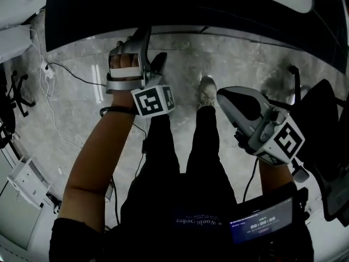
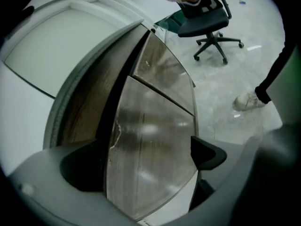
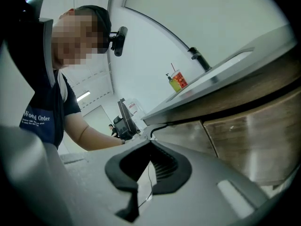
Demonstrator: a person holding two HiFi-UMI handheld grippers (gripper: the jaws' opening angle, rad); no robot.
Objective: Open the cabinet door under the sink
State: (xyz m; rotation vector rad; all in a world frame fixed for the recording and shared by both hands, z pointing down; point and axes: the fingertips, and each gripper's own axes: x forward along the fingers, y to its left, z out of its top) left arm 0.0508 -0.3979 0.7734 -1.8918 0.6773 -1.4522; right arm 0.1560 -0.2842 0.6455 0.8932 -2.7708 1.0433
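Note:
The cabinet's glossy wood-grain door [image 2: 150,149] fills the left gripper view, with a second door [image 2: 164,74] beyond it and the white countertop [image 2: 56,51] above. A dark gap runs along the near door's left edge. My left gripper [image 2: 146,161] is open wide in front of that door, pads apart and not touching it; in the head view it [image 1: 151,51] points at the dark cabinet front [image 1: 180,10]. My right gripper [image 1: 232,100] hangs lower right, away from the cabinet. Its jaws [image 3: 141,173] look shut with nothing between them. The doors [image 3: 254,140] show beside it.
A black office chair [image 2: 211,27] stands on the marble floor beyond the cabinet, another [image 1: 322,119] at my right. My shoe [image 1: 207,89] is near the cabinet base. Cables [image 1: 54,81] trail at left. A faucet [image 3: 200,59] and a bottle [image 3: 176,81] stand on the counter.

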